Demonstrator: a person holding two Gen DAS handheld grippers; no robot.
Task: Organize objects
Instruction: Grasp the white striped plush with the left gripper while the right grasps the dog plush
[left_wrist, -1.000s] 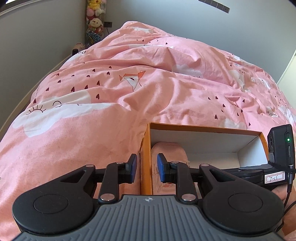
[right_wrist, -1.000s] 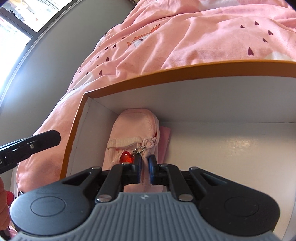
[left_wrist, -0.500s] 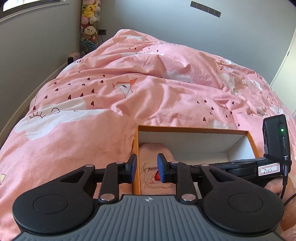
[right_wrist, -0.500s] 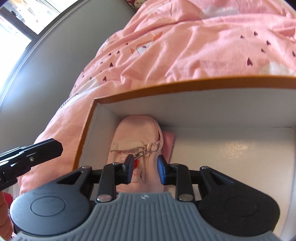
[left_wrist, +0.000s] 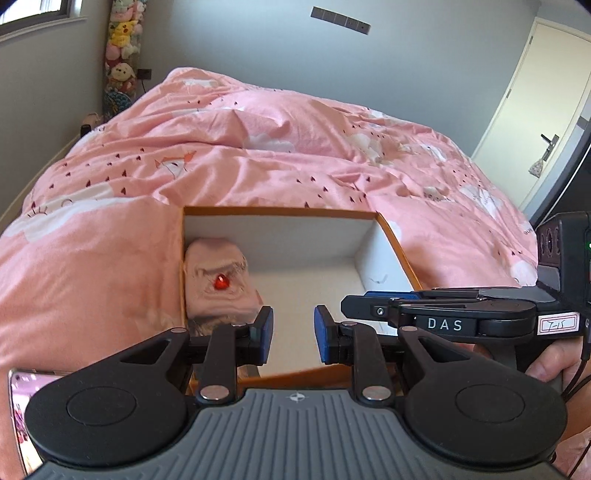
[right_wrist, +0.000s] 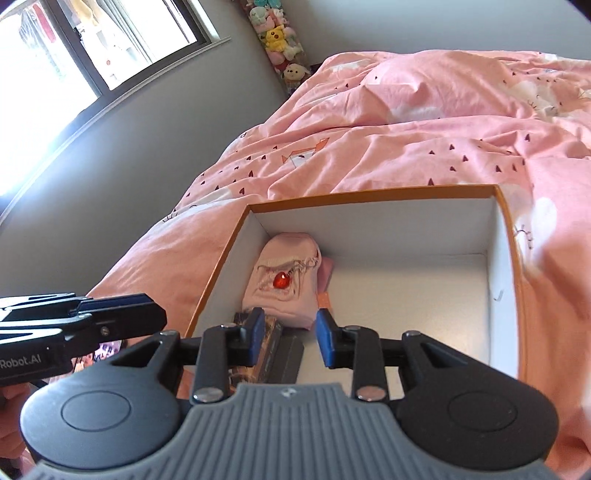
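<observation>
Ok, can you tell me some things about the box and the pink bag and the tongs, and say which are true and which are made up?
1. The pink pouch lies inside the orange box. True.
2. The right tongs are pinching the pouch. False: they are open and hold nothing.
3. A red heart charm sits on the pouch. True.
4. The box stands on a wooden table. False: it rests on a pink duvet.
5. The left tongs are open. True.

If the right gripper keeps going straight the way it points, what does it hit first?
Probably the box's white floor, just right of the pink pouch. The right gripper is open and empty; depth is hard to judge.
</observation>
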